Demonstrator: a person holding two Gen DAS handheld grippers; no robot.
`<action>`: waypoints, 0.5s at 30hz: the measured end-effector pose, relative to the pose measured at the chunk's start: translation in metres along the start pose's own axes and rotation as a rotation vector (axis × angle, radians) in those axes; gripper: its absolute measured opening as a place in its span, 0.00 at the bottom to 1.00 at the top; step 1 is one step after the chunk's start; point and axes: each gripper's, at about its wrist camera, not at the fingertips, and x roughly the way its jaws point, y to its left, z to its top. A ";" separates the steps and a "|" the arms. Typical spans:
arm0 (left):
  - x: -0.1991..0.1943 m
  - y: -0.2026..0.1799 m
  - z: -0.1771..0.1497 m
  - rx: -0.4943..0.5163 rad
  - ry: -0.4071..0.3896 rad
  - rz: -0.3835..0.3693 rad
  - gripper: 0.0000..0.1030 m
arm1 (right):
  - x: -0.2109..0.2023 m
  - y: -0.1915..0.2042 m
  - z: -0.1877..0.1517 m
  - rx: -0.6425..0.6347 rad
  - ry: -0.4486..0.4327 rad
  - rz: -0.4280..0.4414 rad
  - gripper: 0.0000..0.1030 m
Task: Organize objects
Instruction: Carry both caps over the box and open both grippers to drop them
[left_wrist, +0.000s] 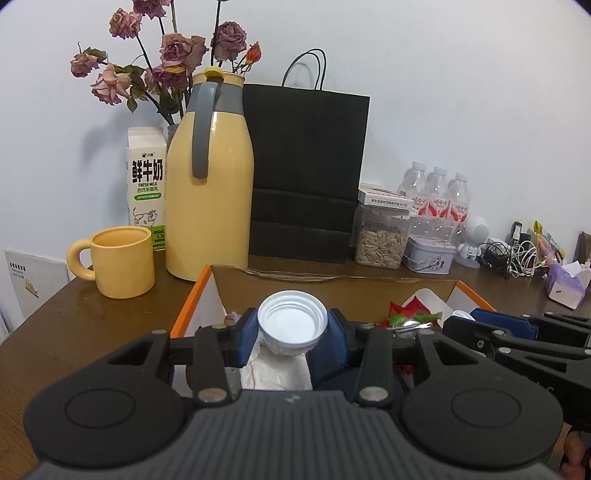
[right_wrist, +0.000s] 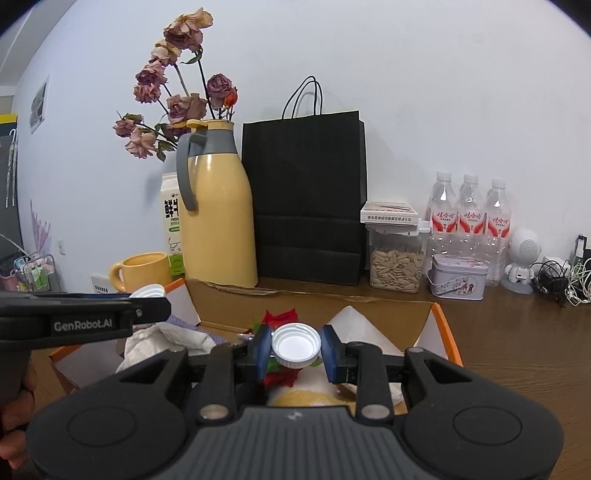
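Between blue fingers (left_wrist: 243, 338), ribbed white cap (left_wrist: 292, 322)

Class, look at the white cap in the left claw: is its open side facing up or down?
Up. The white cap shows its hollow, threaded inside, pinched in the left claw.

Along the back of the wooden surface (right_wrist: 517, 350), a yellow thermos jug (right_wrist: 216, 210) stands left of centre with dried roses (right_wrist: 177, 99) behind it. A black paper bag (right_wrist: 306, 199) fills the middle. At right stand three water bottles (right_wrist: 469, 218) and what may be a small speaker (right_wrist: 524, 254).
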 end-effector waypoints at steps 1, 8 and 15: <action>-0.002 -0.001 -0.001 -0.001 -0.004 0.003 0.44 | -0.001 0.000 -0.001 0.001 0.001 -0.006 0.27; -0.013 0.005 -0.002 -0.024 -0.089 0.029 1.00 | -0.011 0.001 -0.001 -0.005 -0.035 -0.071 0.94; -0.010 0.008 -0.001 -0.035 -0.079 0.037 1.00 | -0.009 -0.001 -0.002 -0.001 -0.027 -0.077 1.00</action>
